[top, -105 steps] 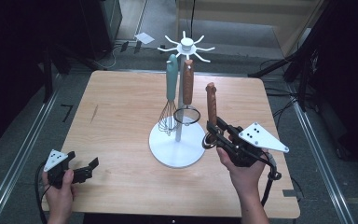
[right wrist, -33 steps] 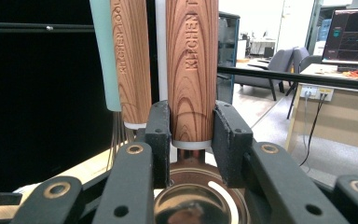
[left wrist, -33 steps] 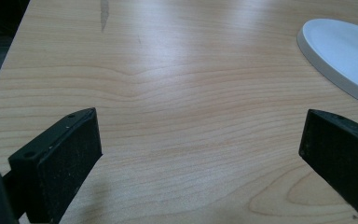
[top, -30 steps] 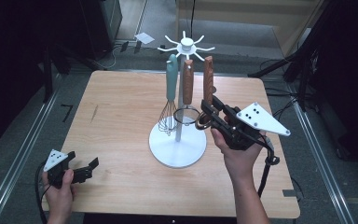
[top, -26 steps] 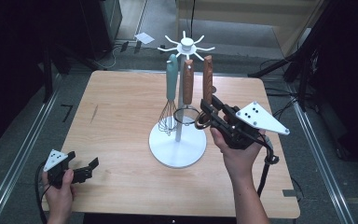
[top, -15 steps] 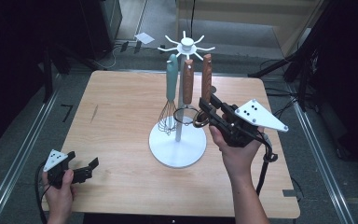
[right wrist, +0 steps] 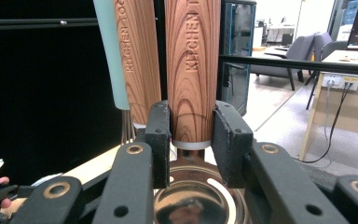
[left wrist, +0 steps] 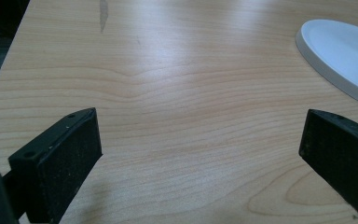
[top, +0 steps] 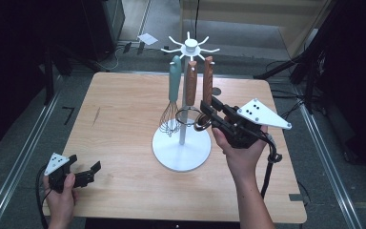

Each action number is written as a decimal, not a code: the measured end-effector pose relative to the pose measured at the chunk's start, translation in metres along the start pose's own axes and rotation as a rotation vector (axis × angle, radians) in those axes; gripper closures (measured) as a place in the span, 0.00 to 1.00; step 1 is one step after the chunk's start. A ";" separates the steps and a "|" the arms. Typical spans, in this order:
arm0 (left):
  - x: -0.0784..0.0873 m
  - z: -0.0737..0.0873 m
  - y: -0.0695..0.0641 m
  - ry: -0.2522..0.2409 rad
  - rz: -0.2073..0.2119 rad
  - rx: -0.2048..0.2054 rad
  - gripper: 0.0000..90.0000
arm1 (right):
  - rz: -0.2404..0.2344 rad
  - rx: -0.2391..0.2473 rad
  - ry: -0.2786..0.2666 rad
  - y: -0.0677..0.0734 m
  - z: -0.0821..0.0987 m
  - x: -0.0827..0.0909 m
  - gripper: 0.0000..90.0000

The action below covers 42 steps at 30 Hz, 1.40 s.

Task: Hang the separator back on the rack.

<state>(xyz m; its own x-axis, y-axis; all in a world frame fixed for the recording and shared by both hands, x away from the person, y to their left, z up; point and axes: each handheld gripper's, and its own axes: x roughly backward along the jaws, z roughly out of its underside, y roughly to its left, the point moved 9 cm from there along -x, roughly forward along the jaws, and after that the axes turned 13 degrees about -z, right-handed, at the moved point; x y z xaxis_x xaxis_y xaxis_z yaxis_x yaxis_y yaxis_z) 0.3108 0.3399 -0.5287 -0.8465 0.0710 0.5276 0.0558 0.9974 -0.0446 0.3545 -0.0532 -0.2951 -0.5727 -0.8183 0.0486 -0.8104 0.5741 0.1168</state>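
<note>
Wooden-handled utensil (right wrist: 192, 70) is what I'm dealing with right now, some kind of metal-headed kitchen tool, maybe a strainer or skimmer judging by the shiny round bit just below my jaws. I'm gripping it with my right gripper (right wrist: 192, 144), pads clamped on both sides of the handle's lower end, right above the white collar. It's standing upright directly in front of me, held up against the white utensil rack (top: 188, 47), next to the other wooden handle (right wrist: 137, 60) and the teal-handled whisk (top: 173, 95) hanging there.

So I'd say I'm in the hanging step: the handle's top is sitting up near one of the rack's arms, but from the high view I can't tell if it's actually hooked on yet. Next move, I reckon, is making sure the top end catches on the hook, then easing my jaws apart slowly so it doesn't swing into its neighbours or drop onto the round base (top: 181, 152).

My left gripper (top: 74, 176) is just idling, jaws spread wide with nothing between them, hovering low over the table (left wrist: 177, 116) well off to the side, base rim just ahead.
</note>
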 end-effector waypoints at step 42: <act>0.000 0.000 0.000 -0.002 -0.003 -0.008 0.00 | 0.145 -0.030 0.052 -0.026 0.090 0.031 0.05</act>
<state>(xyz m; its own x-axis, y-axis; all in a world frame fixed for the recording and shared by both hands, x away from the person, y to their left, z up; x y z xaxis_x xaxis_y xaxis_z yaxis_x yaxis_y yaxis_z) 0.3104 0.3399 -0.5285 -0.8475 0.0682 0.5263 0.0577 0.9977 -0.0364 0.3462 -0.0912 -0.3856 -0.6760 -0.7273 0.1186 -0.7149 0.6863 0.1339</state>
